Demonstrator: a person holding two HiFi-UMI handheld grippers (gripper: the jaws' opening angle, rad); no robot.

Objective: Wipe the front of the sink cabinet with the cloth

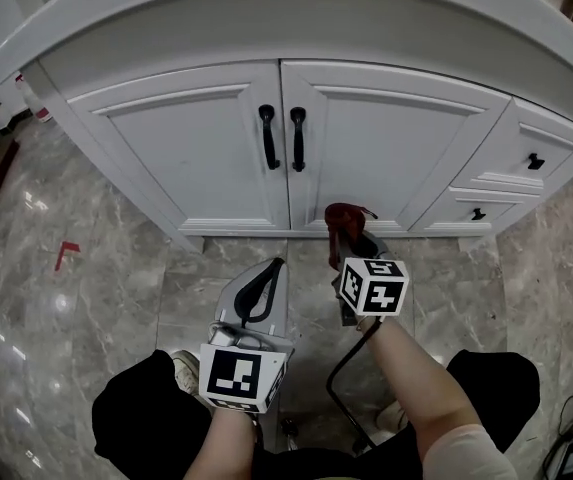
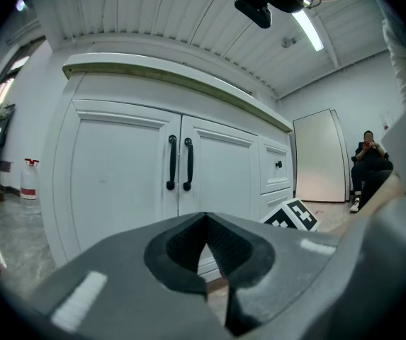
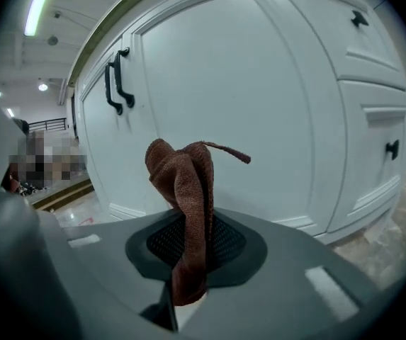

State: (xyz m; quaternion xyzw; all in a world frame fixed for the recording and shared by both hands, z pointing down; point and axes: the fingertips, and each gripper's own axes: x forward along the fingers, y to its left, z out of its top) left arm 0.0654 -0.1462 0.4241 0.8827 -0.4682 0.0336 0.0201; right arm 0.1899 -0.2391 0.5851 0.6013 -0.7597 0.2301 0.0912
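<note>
The right tool (image 3: 188,241) is clenched on a reddish-brown cloth (image 3: 183,190), pinched low between the ribbed pads. The cloth's folded upper part stands out past the jaw tips, with a thin loop sticking off to one side. In the head view the right tool (image 1: 350,240) holds the cloth (image 1: 345,218) low in front of the sink cabinet (image 1: 196,158), by the bottom rail of the right door (image 1: 386,148). Whether the cloth touches the door cannot be told. The cloth's long axis runs along the jaws, pointing at the door.

The left tool (image 2: 207,246) is closed with nothing between its jaws, the tips meeting. It sits farther back from the cabinet (image 1: 269,273), over the grey marble floor (image 1: 116,288).

The two black door handles (image 1: 282,138) hang well above the cloth, and the drawers (image 1: 526,168) lie to its right. Bare floor tiles stretch along the cabinet's base on both sides.
</note>
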